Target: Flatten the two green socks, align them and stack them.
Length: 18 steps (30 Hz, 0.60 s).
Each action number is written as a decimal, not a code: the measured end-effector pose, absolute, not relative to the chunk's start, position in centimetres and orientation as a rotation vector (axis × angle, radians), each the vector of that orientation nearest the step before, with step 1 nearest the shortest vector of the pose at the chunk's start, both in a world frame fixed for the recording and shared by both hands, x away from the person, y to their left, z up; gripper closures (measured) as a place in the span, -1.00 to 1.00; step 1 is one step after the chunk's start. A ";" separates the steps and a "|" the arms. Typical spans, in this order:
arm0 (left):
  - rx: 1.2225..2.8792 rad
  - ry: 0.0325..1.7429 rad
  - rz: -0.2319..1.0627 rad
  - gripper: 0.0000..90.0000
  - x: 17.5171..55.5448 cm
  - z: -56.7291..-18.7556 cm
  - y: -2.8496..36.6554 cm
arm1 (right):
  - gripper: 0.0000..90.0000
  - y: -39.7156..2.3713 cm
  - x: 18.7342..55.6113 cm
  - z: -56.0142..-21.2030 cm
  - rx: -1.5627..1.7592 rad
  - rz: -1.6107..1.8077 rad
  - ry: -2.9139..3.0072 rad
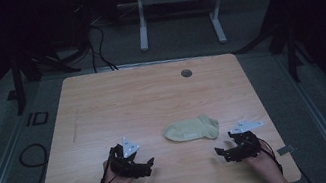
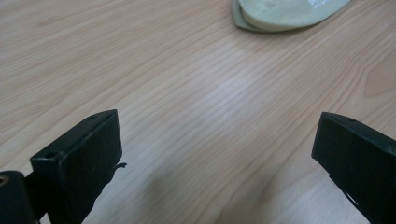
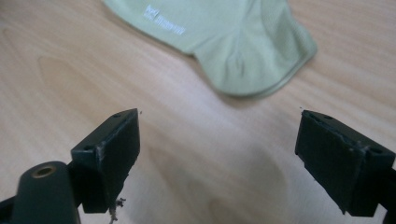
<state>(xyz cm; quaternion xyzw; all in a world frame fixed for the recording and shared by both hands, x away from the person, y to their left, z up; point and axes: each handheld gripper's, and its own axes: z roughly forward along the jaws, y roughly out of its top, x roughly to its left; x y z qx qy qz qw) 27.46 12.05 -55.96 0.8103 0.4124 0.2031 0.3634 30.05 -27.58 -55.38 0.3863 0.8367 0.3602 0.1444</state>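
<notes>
Sock (image 1: pixel 191 129) lies flat on your wooden table (image 1: pixel 141 95), between your left gripper (image 1: pixel 149 165) and right gripper (image 1: pixel 220 154); both spread wide, empty; grey carpet (image 1: pixel 183 42) beyond.

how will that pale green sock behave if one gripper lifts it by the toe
The sock lies flat and thin, so it would probably droop limply. Its soft knit looks light and unlikely to slip. Pushed, it may bunch on the table.
</notes>
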 end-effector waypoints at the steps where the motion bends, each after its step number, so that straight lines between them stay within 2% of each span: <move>1: 2.085 1.065 0.529 -0.97 27.2 -56.0 12.3 | -0.69 -27.7 29.8 -55.5 1.112 1.040 2.406; 18: 2.048 1.139 0.558 -0.97 24.4 -57.0 16.8 | -0.69 -29.6 27.0 -55.9 1.135 1.035 2.386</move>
